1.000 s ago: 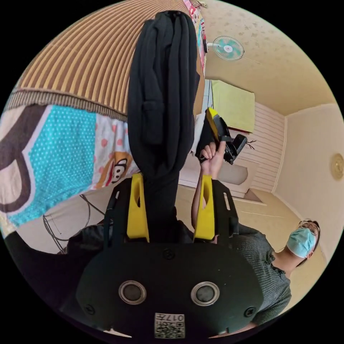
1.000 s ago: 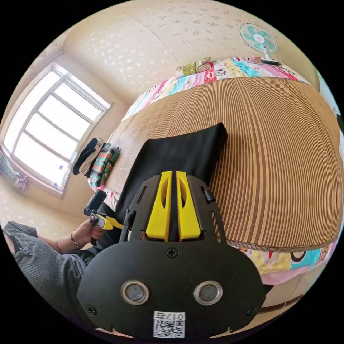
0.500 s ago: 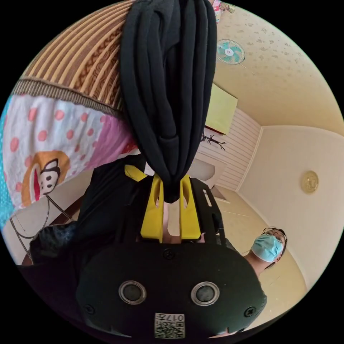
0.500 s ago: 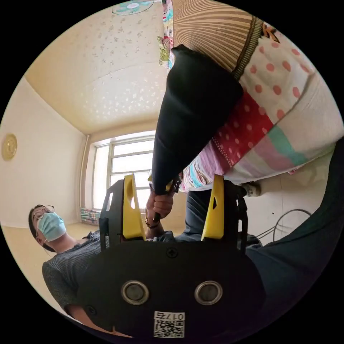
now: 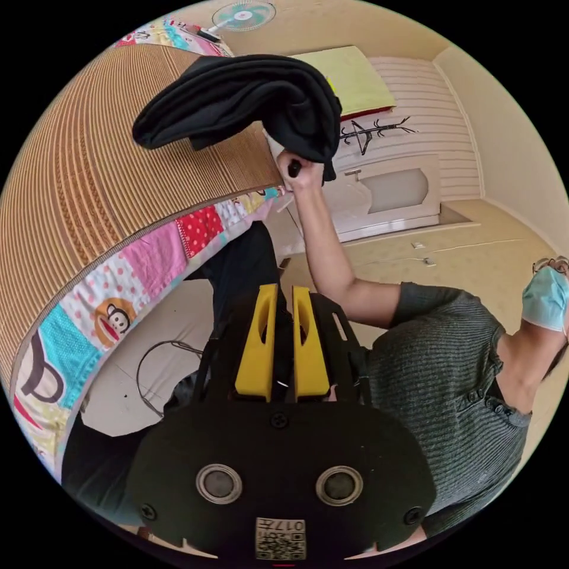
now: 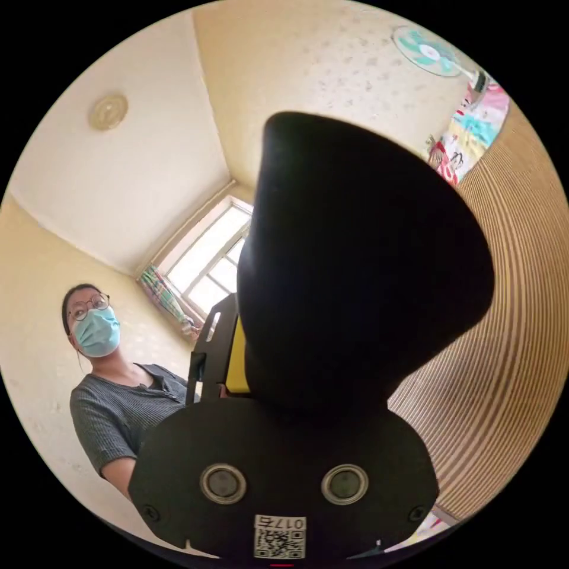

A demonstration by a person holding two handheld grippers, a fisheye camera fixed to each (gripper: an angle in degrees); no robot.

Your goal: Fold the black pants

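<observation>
A: Left gripper view: left gripper point(image 5: 281, 347) low, yellow jaws nearly together, nothing between them. Folded black pants point(image 5: 243, 101) held up over the striped mat point(image 5: 89, 195) by the person's hand point(image 5: 296, 172).

B: Right gripper view: black pants point(image 6: 361, 261) bulk close, covering the right gripper. One yellow jaw edge visible; jaw state cannot be told. Window point(image 6: 210, 261) behind.

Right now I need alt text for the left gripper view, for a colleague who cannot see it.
A raised hand lifts the folded black pants above a striped mat on a bed. In the foreground, the left gripper has its yellow jaws together, holding nothing.
</observation>
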